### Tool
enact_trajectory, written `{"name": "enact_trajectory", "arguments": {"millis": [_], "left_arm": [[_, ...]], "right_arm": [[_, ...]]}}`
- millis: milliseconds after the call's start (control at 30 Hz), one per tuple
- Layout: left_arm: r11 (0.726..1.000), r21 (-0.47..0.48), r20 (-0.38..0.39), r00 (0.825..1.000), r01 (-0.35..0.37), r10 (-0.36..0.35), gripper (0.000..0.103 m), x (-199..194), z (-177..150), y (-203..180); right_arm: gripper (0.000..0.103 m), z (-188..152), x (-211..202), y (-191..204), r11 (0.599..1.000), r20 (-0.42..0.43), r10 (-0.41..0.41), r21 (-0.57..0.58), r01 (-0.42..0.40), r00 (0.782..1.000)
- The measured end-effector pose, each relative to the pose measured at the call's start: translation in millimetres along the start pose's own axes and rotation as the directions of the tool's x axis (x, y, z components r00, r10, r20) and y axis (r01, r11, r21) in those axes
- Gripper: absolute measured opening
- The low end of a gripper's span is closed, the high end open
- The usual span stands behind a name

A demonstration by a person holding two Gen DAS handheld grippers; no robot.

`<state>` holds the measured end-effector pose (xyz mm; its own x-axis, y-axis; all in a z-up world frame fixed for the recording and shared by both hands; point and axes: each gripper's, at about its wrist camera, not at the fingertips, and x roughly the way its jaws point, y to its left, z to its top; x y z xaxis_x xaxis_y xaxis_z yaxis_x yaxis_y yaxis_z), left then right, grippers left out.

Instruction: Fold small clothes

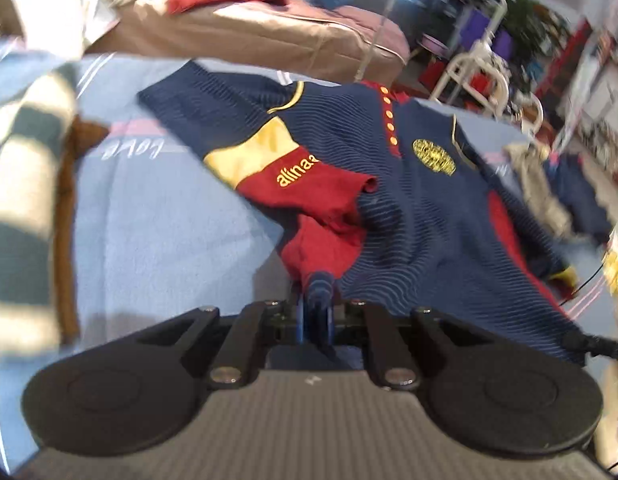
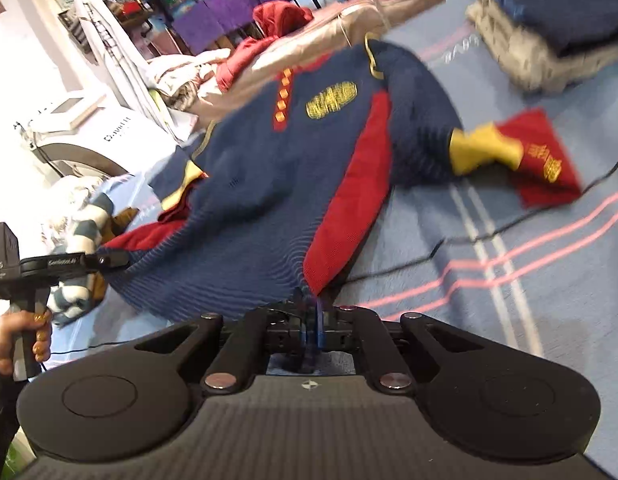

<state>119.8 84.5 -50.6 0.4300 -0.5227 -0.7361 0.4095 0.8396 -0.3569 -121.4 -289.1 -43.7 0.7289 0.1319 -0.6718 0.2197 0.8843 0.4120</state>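
Note:
A small navy, red and yellow knit sweater lies front up on a blue blanket, one sleeve folded across its chest. My left gripper is shut on the sweater's bottom hem at one corner. My right gripper is shut on the hem at the other corner, where the red side panel ends. In the right wrist view the sweater is lifted at the hem, and the left gripper shows at the left edge, held in a hand. The other sleeve with a yellow and red cuff lies spread to the right.
A stack of folded clothes sits at the blanket's far right. A striped garment lies at the left. A pink-brown cushion with a red garment is behind. A thin black cable runs across the blanket.

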Motion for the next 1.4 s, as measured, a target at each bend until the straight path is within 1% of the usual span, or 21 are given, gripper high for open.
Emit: {"name": "enact_trajectory", "arguments": {"millis": [67, 100, 200, 300, 333, 367, 433, 467, 500, 533, 600, 700, 767, 900, 1000, 1033, 1067, 1100, 1133, 1267, 1400], "left_arm": [[0.995, -0.073, 0.004, 0.997, 0.072, -0.071, 0.009, -22.8, -13.7, 1.2], [0.994, -0.081, 0.006, 0.997, 0.077, -0.077, 0.009, -34.4, -22.1, -1.5], [0.998, -0.037, -0.011, 0.999, 0.043, -0.044, 0.009, -61.5, -52.5, -14.8], [0.996, -0.086, -0.073, 0.996, 0.035, -0.041, 0.006, -62.8, -81.2, -10.9], [0.996, -0.094, -0.089, 0.996, 0.013, -0.022, 0.006, -59.1, -88.4, -8.0], [0.994, -0.106, -0.102, 0.995, -0.015, 0.004, 0.008, -53.9, -94.3, -3.5], [0.989, -0.147, -0.098, 0.995, -0.024, 0.01, 0.028, -46.0, -96.3, 5.2], [0.987, -0.162, -0.063, 0.998, -0.015, 0.005, 0.036, -43.2, -94.5, 8.9], [0.985, -0.172, -0.033, 0.999, -0.023, 0.018, 0.055, -40.6, -90.8, 10.0], [0.984, -0.177, -0.011, 1.0, -0.03, 0.028, 0.075, -38.0, -84.9, 9.3], [0.983, -0.181, 0.039, 0.999, 0.003, 0.004, 0.086, -30.0, -73.1, 6.9], [0.985, -0.166, 0.007, 0.999, 0.051, -0.051, 0.095, -7.2, -63.0, 0.9], [0.986, -0.169, -0.037, 0.999, 0.011, -0.018, 0.095, 9.3, -66.3, -3.9], [0.971, -0.223, -0.027, 0.995, 0.083, -0.091, 0.095, 24.7, -81.9, -10.7], [0.977, -0.206, -0.013, 0.998, 0.06, -0.064, 0.088, 29.4, -84.6, -16.8], [0.974, -0.218, -0.004, 0.998, 0.057, -0.059, 0.073, 30.2, -84.4, -16.5], [0.97, -0.234, -0.003, 0.998, 0.061, -0.063, 0.058, 31.4, -83.4, -15.2], [0.963, -0.254, -0.014, 0.996, 0.084, -0.09, 0.022, 35.7, -81.6, -12.7], [0.955, -0.277, -0.025, 0.993, 0.105, -0.117, 0.017, 40.5, -80.2, -10.5], [0.955, -0.274, -0.011, 0.993, 0.11, -0.118, 0.015, 37.6, -78.3, -17.4], [0.969, -0.215, 0.015, 0.992, 0.123, -0.122, 0.014, 5.3, -78.4, -28.2]], "right_arm": [[0.007, 8.9, -19.0, 2.7, 0.999, -0.007, -0.018, -0.038, 0.018, 1.0], [0.006, 11.5, -30.0, 3.0, 0.998, -0.013, -0.029, -0.058, 0.029, 0.999], [0.001, 16.1, -51.6, -2.4, 0.994, -0.059, -0.068, -0.087, 0.063, 0.996], [0.002, 5.2, -55.3, -14.9, 0.997, -0.065, -0.059, -0.053, 0.056, 0.996], [0.005, 1.0, -53.1, -21.5, 0.999, -0.055, -0.043, -0.019, 0.042, 0.998], [0.023, -0.7, -48.2, -25.2, 0.999, -0.056, -0.046, 0.005, 0.046, 0.997], [0.055, -2.6, -38.1, -25.5, 0.998, -0.027, -0.058, 0.023, 0.058, 0.998], [0.079, -4.0, -33.0, -24.9, 0.998, -0.009, -0.05, 0.028, 0.05, 0.999], [0.09, -5.2, -26.0, -23.4, 0.998, -0.006, -0.049, 0.027, 0.049, 0.999], [0.092, -5.8, -18.8, -23.0, 0.998, -0.007, -0.053, 0.019, 0.053, 0.999], [0.092, -7.1, -8.0, -23.7, 0.997, -0.006, -0.076, 0.024, 0.076, 0.997], [0.093, -9.9, 4.1, -27.7, 0.996, -0.009, -0.08, 0.045, 0.08, 0.997], [0.093, -13.1, 10.5, -29.0, 0.997, -0.007, -0.066, 0.049, 0.066, 0.998], [0.096, -18.6, 24.5, -27.3, 0.998, -0.012, -0.035, 0.045, 0.036, 0.999], [0.096, -21.8, 31.4, -25.6, 0.998, 0.004, -0.044, 0.039, 0.044, 0.999], [0.095, -21.6, 33.3, -22.7, 0.999, 0.005, -0.045, 0.026, 0.045, 0.999], [0.079, -20.4, 35.0, -20.5, 0.999, -0.001, -0.048, 0.01, 0.048, 0.999], [0.028, -19.6, 37.3, -19.2, 0.999, -0.01, -0.047, 0.006, 0.047, 0.999], [0.013, -18.5, 38.1, -20.8, 0.999, -0.017, -0.032, 0.032, 0.032, 0.999], [0.012, -14.4, 25.4, -25.8, 0.993, -0.016, 0.05, 0.11, -0.048, 0.999], [0.011, -9.3, -5.6, -13.1, 1.0, -0.077, -0.003, -0.02, 0.001, 0.997]]}}
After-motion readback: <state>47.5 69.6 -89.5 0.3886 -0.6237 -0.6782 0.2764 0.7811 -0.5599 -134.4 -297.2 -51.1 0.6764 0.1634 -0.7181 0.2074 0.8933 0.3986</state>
